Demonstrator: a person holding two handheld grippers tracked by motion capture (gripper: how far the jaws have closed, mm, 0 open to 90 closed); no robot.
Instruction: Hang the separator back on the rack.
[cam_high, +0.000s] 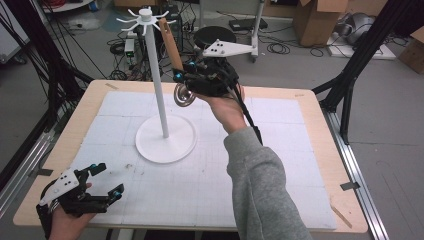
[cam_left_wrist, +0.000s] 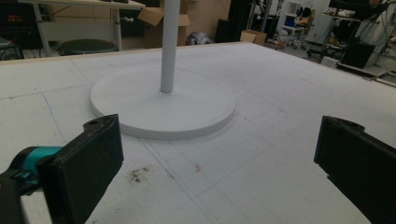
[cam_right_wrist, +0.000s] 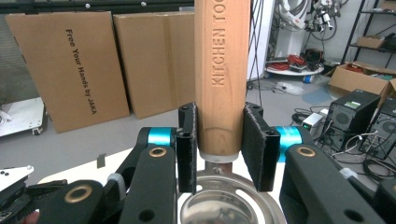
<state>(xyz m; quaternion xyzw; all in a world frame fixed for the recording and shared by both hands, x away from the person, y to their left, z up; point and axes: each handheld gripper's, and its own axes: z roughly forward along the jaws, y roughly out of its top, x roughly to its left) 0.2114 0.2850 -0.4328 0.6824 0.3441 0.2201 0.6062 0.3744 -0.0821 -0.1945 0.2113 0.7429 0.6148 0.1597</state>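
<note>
— Left side? How far along?
— My left hand-held gripper (cam_high: 102, 181) rests spread on the table (cam_high: 310, 150), empty. The rack (cam_high: 165, 131) has no utensil hung; my right hand-held gripper (cam_high: 184, 70) pinches the wooden-handled utensil (cam_high: 172, 50) beside its top hooks

In the right gripper view, the wooden handle (cam_right_wrist: 220, 74) is cut off by the top edge, so its upper end is not seen; the embossed lettering is broken off after "KITCHEN TOO". Below the handle, the metal head (cam_right_wrist: 229, 205) is cropped by the bottom edge and partly covered by the right gripper (cam_right_wrist: 223, 147), so its shape cannot be told. In the left gripper view, the white stand (cam_left_wrist: 170, 46) is cut off above its pole by the top edge. In the high view, the left gripper (cam_high: 102, 182) near the stand's base is partly cropped at the bottom edge together with the hand under it.
</note>
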